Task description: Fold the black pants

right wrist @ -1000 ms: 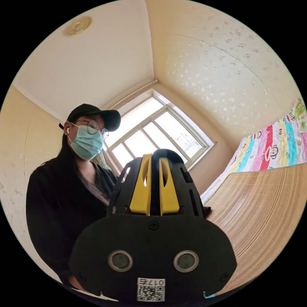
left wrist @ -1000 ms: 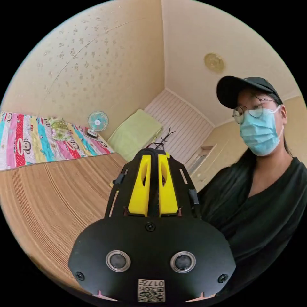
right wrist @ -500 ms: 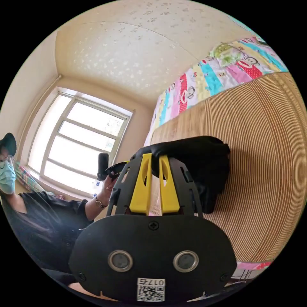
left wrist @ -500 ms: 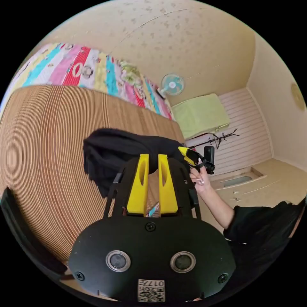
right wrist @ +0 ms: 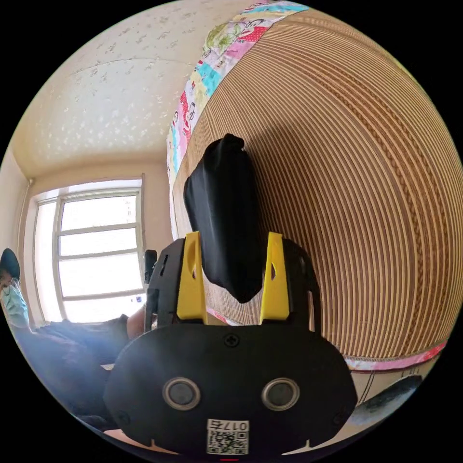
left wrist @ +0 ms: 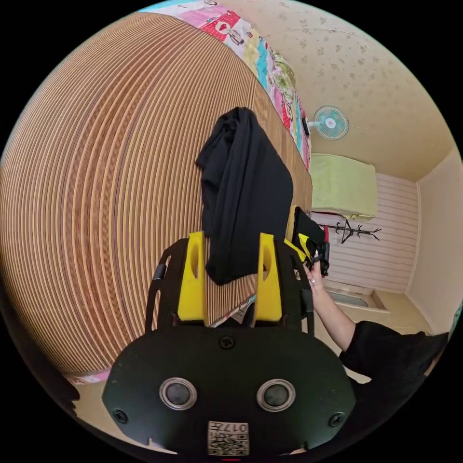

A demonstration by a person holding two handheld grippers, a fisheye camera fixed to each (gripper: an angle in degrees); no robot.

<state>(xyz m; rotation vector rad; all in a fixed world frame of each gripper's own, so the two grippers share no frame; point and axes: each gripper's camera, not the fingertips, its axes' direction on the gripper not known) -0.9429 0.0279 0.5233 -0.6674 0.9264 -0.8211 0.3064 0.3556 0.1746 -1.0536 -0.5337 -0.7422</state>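
Observation:
The black pants lie as a loose, bunched bundle on the striped bamboo mat. My left gripper is open, and the near end of the bundle sits between its yellow jaws with a gap on each side. The right gripper view sees the same pants from the other side. My right gripper is open too, with the pointed near end of the bundle between its jaws and touching neither. A hand holds the right gripper just past the mat's edge in the left gripper view.
A colourful cartoon quilt borders the mat's far side. Behind it stand a fan, a green-covered block and a coat rack. A bright window and the person are at the left in the right gripper view.
Both cameras have swung down toward the mat. Half a second ago both grippers were shut at the pants' edge; now both are open and the pants rest on the mat.

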